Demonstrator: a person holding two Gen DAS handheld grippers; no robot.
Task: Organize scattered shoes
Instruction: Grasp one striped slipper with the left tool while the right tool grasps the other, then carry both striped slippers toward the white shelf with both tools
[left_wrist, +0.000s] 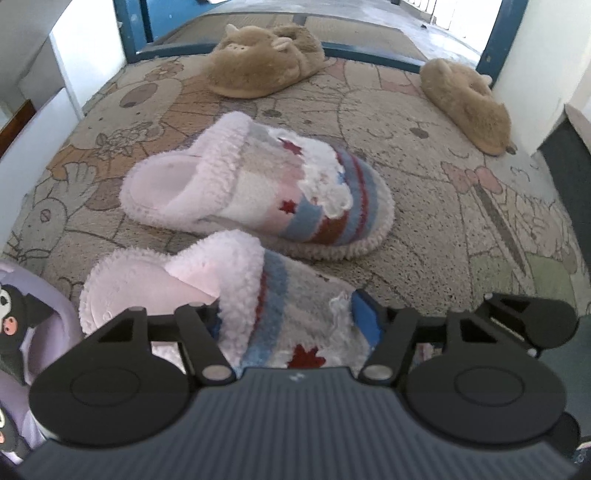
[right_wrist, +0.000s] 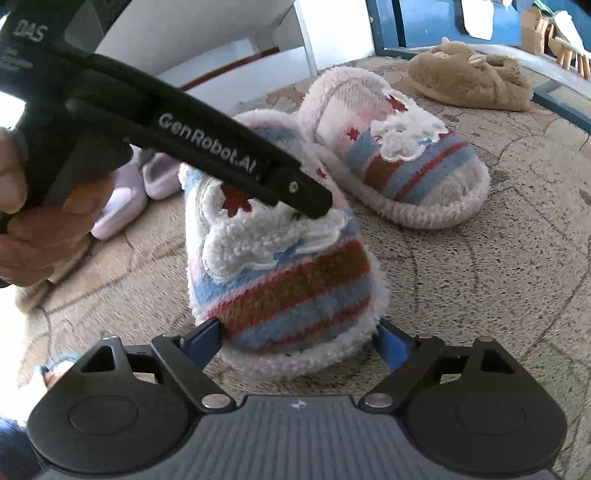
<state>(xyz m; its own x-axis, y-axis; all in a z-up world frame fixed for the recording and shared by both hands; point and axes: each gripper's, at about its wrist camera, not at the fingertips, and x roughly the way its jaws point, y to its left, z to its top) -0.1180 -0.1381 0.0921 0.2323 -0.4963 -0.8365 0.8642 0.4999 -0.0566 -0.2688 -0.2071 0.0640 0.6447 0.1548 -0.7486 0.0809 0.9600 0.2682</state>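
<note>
Both grippers bracket the near striped slipper (right_wrist: 280, 273) at lower centre: the left gripper (left_wrist: 291, 328) pinches its fleecy upper, the right gripper (right_wrist: 299, 338) straddles its toe, contact unclear. Soft, light and squashy, it seems best held by the upper. Its long axis runs lower right to left in the left wrist view, toe towards the gripper.

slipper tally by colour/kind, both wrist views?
Striped fleece slippers: 2, near one between the left gripper's fingers, far one beside it on the rug.
Tan plush animal slippers: 2, and.
Lilac slippers: 2, and.
Total: 6
</note>
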